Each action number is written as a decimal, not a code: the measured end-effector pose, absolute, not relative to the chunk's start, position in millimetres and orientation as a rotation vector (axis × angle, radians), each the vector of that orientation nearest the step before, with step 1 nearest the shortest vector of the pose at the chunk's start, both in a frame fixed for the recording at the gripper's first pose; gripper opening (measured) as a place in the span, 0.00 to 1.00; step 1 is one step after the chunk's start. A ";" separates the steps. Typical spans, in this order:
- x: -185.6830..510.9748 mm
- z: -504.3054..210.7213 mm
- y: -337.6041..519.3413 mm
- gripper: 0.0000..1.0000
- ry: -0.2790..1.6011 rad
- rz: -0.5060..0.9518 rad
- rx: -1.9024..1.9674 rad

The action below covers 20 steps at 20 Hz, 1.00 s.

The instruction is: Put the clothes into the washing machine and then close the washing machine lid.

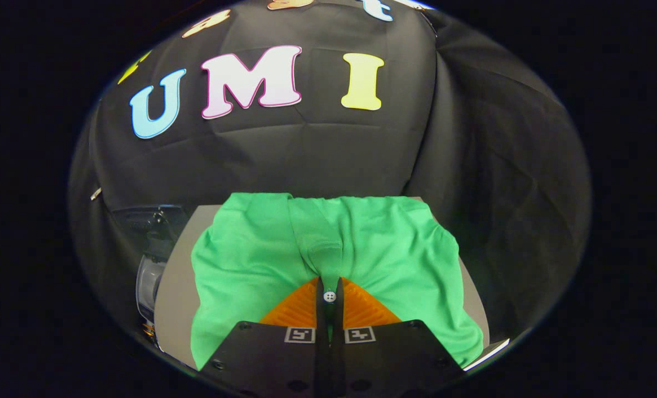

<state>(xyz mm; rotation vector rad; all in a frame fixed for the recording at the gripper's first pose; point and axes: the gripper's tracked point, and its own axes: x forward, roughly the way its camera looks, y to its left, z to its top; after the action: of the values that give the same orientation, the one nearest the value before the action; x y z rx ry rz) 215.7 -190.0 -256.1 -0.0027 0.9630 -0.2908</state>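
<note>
- Far left, against the booth wall (328, 149), we see a dark machine (148, 221) with a pale rounded part low on its side; it stands just beside the table's left edge, and we cannot tell from here whether its lid is up or down.
- Next comes the grey table (173, 298); a bare strip of it shows between the machine and the cloth, and another narrow strip shows on the far right.
- On the table lies the green shirt (251, 265) — spread wide, covering most of the top, its back edge reaching the table's rear edge by the wall; it is well outside the machine.
- At the middle, the shirt's placket runs from the back edge toward us and ends in a pinched fold with a white button (329, 297) sitting right at the fingertips.
- Our gripper (329, 296) is drawn almost fully together; both fingers press on that buttoned fold of the shirt, one from each side, with only the cloth's thickness between them.
- Right of the fingers the shirt bunches slightly and drapes toward the table's near right corner — a thin white edge (488, 354) shows just beyond it.
</note>
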 end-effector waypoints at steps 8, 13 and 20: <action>235.4 -128.1 -164.5 0.05 0.684 -0.265 0.020; 251.2 -46.5 -126.1 0.05 0.513 -0.212 0.014; 271.7 0.2 -46.2 0.04 0.441 -0.069 0.076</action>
<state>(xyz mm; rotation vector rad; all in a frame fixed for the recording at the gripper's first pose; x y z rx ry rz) 271.7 -46.2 0.2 0.0757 0.4407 -0.0694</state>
